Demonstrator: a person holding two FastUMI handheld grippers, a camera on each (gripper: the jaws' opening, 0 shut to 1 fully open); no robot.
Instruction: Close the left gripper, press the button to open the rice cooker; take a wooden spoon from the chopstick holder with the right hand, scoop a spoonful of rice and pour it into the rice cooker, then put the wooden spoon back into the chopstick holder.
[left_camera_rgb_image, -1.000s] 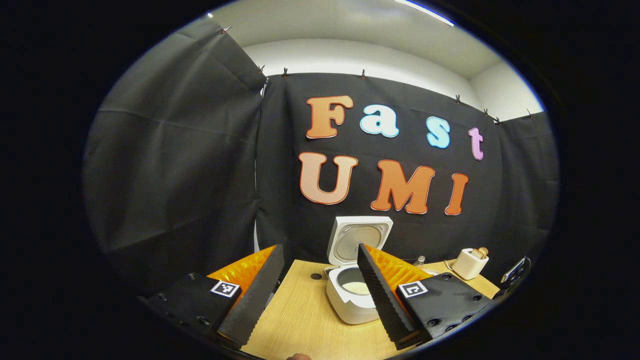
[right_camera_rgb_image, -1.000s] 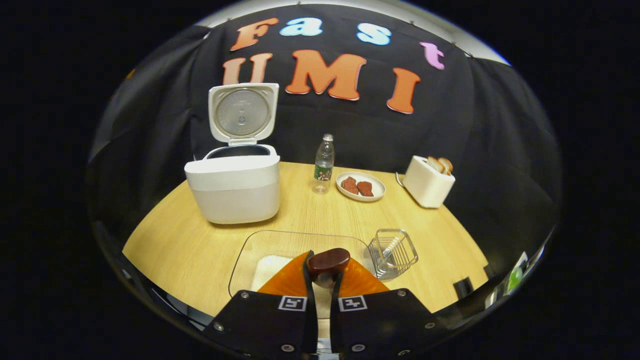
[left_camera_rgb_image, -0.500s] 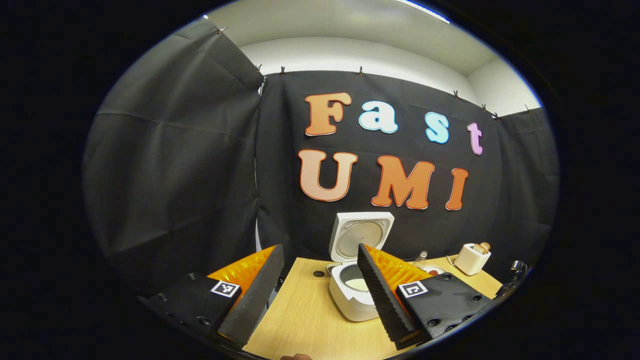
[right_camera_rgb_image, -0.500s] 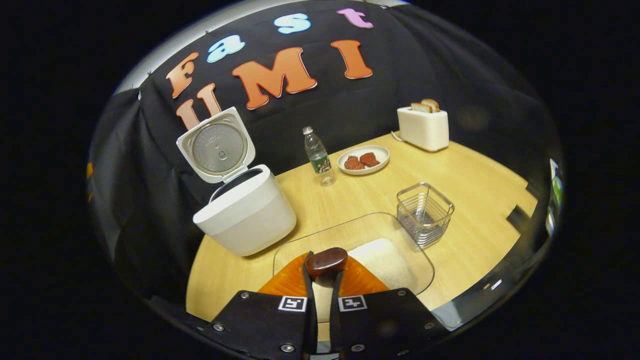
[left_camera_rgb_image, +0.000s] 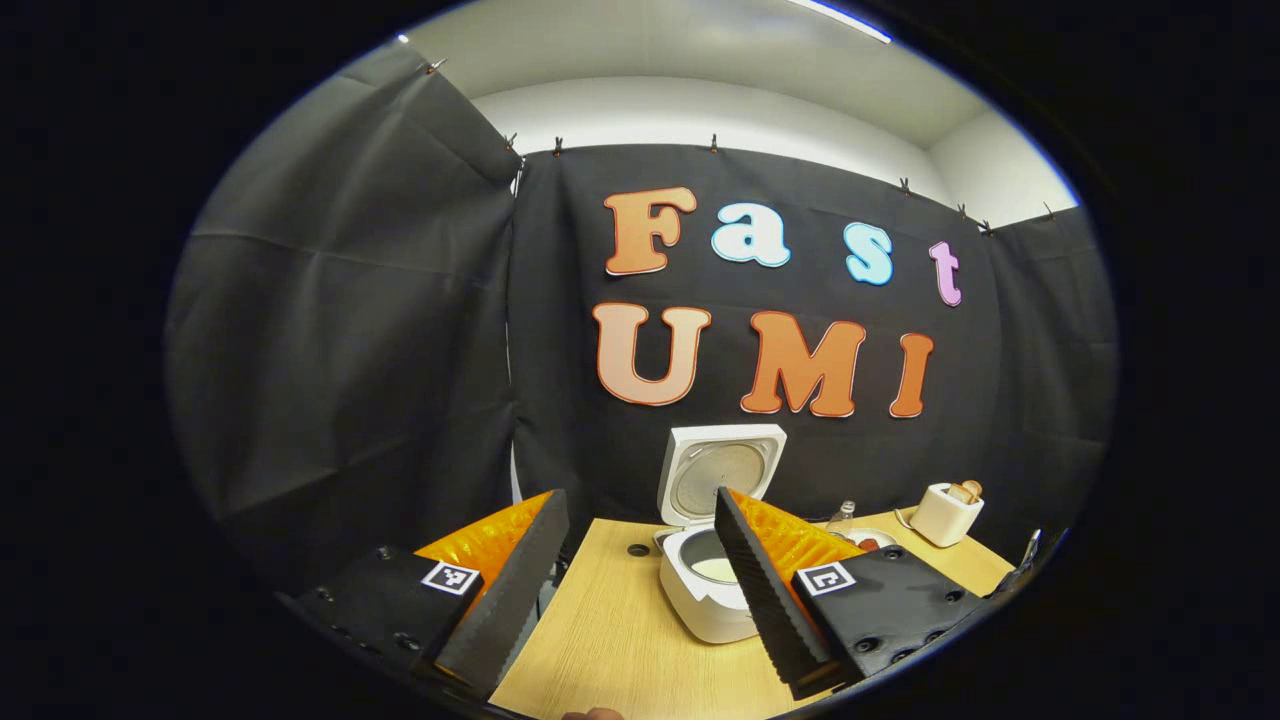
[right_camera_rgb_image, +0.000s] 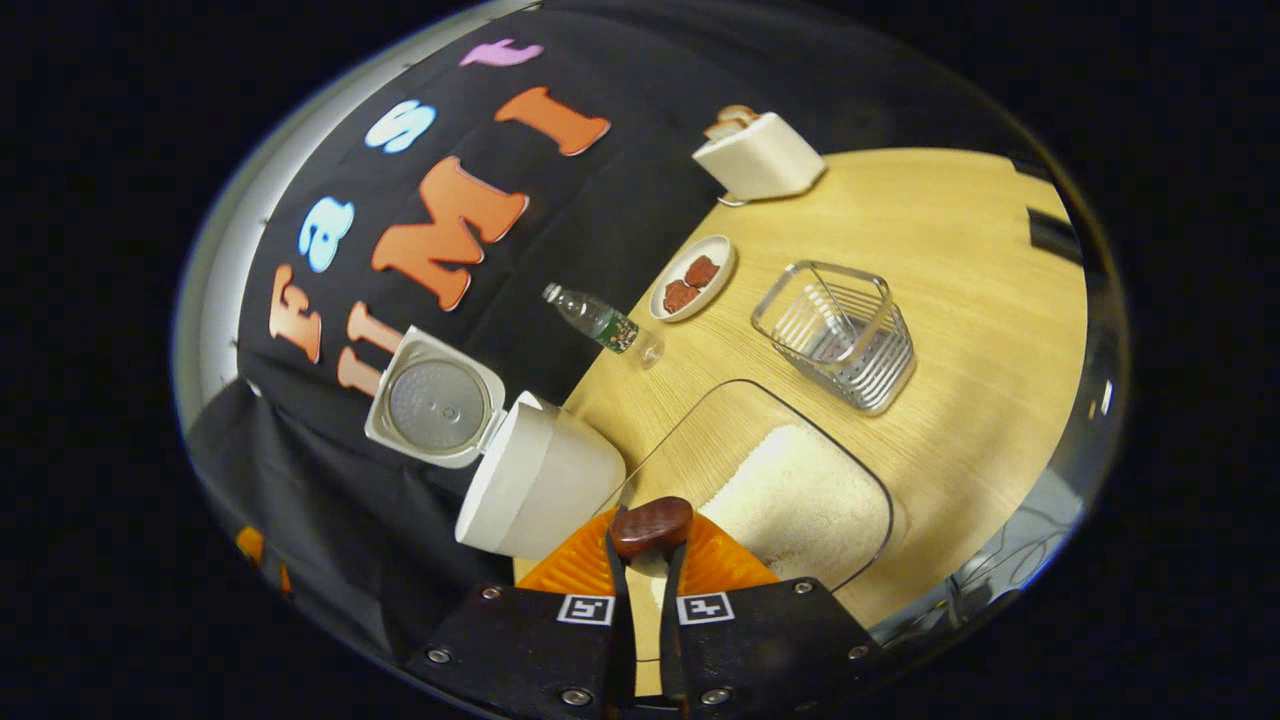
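The right tongs (right_camera_rgb_image: 640, 560) are pressed nearly together on the wooden spoon (right_camera_rgb_image: 652, 526), of which only a dark rounded end shows above the fingertips; the rest is hidden by the tongs, so its bowl cannot be made out. Just beyond them lies a clear glass tray (right_camera_rgb_image: 868, 480) with a patch of rice (right_camera_rgb_image: 795, 500), its near edge cut off behind the tongs. The rice cooker (right_camera_rgb_image: 545, 482) stands just beside the tray with its lid (right_camera_rgb_image: 435, 398) up; its inside is not visible from here. The wire chopstick holder (right_camera_rgb_image: 838, 335) stands near the tray's far side on the desk (right_camera_rgb_image: 980, 260). The left tongs (left_camera_rgb_image: 640, 580) gape wide and hold nothing, one finger covering part of the rice cooker (left_camera_rgb_image: 700, 600), whose pot shows a pale content.
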